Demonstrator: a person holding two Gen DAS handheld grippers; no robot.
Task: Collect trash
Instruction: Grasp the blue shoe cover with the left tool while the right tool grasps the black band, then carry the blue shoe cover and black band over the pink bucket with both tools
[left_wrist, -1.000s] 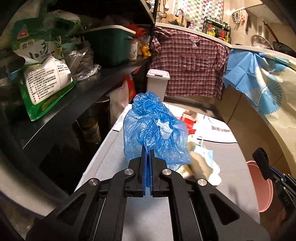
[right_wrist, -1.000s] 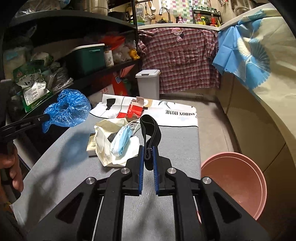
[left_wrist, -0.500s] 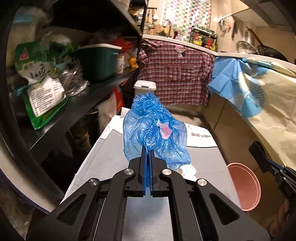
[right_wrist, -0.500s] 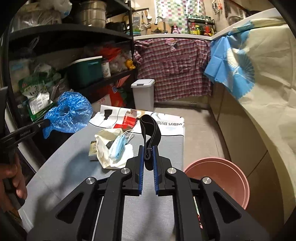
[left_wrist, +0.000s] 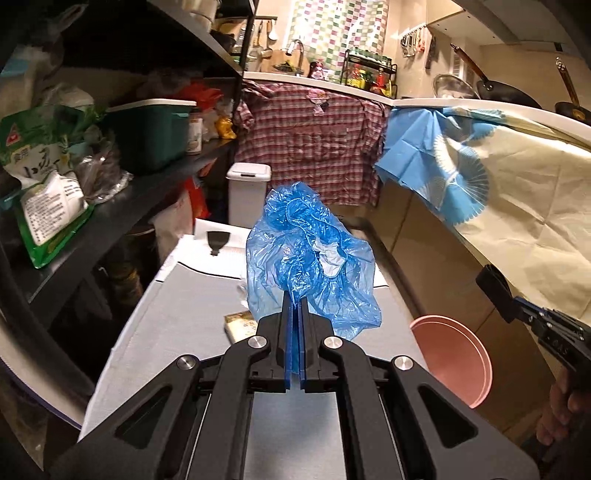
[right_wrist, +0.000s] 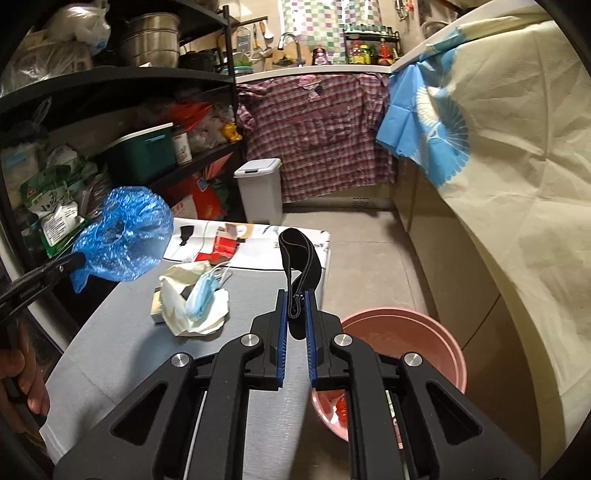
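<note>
Hiding table litter, blue plastic cover (left_wrist: 310, 258) in left claw (left_wrist: 294, 314); right claw (right_wrist: 295, 314) pinching black strap (right_wrist: 297, 258).

Home kitchen: a sink tap (right_wrist: 283, 38) on the counter, a spice rack (right_wrist: 371, 46) right of it, hanging utensils (right_wrist: 255, 35) left, pans (left_wrist: 506, 92) farther right, food-laden shelves (right_wrist: 122, 77) far left.

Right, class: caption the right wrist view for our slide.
Right gripper lifts a black strap above the pink basin; left gripper holds a blue bag.
</note>
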